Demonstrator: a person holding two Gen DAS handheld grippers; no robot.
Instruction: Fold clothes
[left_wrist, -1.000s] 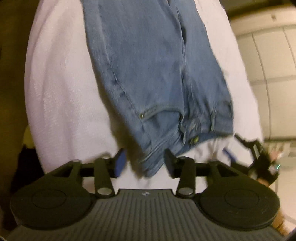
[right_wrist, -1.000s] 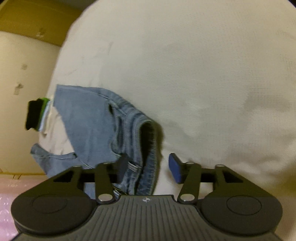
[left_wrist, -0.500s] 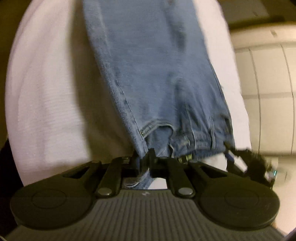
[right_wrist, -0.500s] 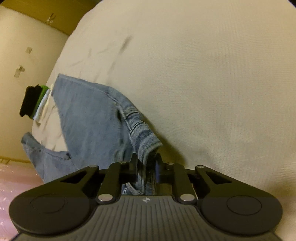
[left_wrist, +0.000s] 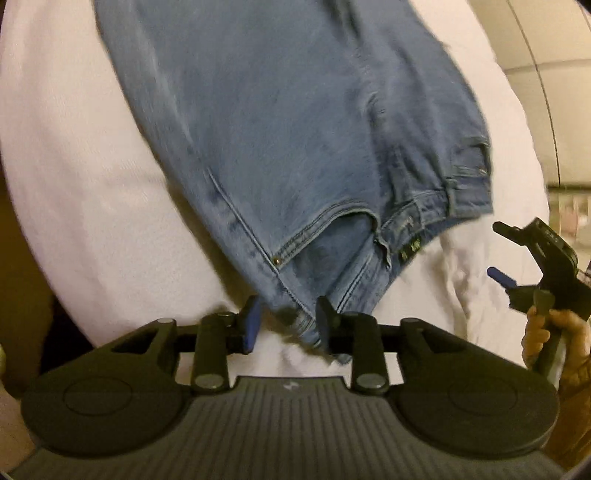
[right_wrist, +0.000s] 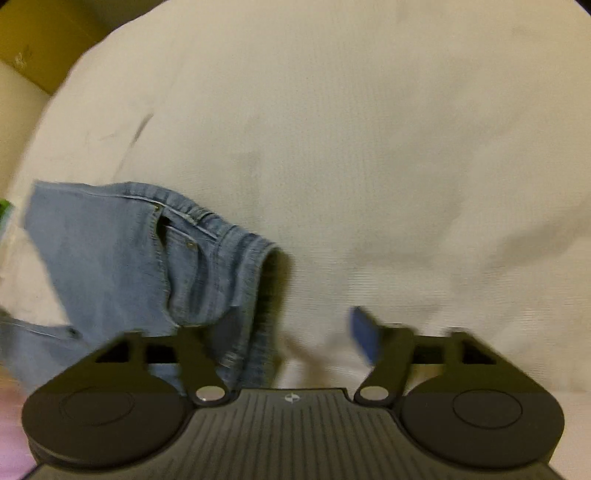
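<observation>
On the white sheet (right_wrist: 369, 147), both the left hand-held gripper (left_wrist: 286, 325) and right hand-held gripper (right_wrist: 291, 332) gape, empty, at the jeans (left_wrist: 295, 129) waistband edge.

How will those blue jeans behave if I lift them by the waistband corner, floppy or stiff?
The jeans will probably sag rather than hold shape: the waistband already buckles and gapes in the right wrist view. The thick seams and rivets suggest fairly heavy denim, so the legs would likely drag along the white sheet. The coarse weave probably won't slip from the fingers.
</observation>
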